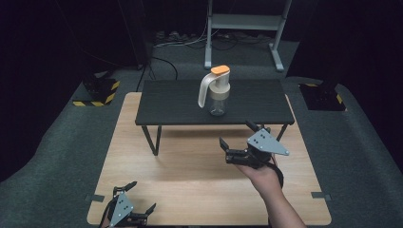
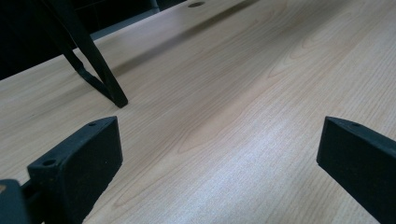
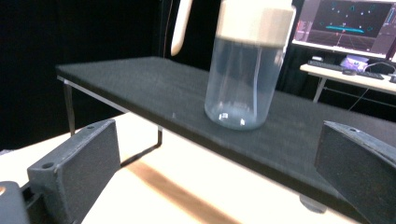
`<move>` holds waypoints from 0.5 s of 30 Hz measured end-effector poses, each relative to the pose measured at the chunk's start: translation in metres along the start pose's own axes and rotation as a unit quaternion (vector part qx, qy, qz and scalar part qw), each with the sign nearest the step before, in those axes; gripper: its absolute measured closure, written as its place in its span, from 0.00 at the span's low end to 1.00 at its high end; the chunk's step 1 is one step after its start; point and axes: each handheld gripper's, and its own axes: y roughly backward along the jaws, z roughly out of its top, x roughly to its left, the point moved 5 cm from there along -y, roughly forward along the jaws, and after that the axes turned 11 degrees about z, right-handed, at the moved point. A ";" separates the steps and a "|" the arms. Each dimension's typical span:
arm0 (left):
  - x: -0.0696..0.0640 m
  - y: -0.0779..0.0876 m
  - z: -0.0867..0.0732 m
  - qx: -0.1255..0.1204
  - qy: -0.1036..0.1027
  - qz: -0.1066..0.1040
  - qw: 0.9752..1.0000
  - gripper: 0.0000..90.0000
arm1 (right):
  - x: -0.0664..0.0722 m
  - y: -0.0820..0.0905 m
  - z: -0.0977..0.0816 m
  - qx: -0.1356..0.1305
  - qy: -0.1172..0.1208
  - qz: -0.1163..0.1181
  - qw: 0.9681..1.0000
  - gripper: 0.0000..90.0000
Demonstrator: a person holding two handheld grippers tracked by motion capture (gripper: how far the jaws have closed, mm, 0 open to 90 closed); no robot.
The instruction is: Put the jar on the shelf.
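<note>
A clear plastic bottle [image 1: 218,101] with a beige collar, an orange cap [image 1: 220,70] and a white curved handle stands upright on a low black shelf [image 1: 176,102]. My right gripper [image 1: 236,133] hovers open in front of the shelf's front edge, jaws spread wide and aimed at the bottle [image 3: 243,79], a short way off it. My left gripper [image 1: 141,195] lies low at the near left corner of the wooden table [image 1: 190,175], open, with only bare wood [image 2: 219,116] between its jaws.
The black shelf rests on thin metal legs [image 2: 95,70] on the wooden table. Grey carpet surrounds the table, with a metal stand frame [image 1: 244,28] and cables behind. A monitor and desk [image 3: 348,42] sit far off in the right gripper view.
</note>
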 end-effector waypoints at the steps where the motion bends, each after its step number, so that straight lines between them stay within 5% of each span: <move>1: 0.000 0.000 0.000 0.000 0.000 0.000 1.000 0.01 | 0.000 0.000 0.000 0.000 0.000 0.000 1.000 0.00; 15: 0.000 -0.001 0.000 0.003 -0.003 0.004 1.000 0.01 | 0.011 0.028 -0.066 0.054 0.002 0.001 0.999 0.00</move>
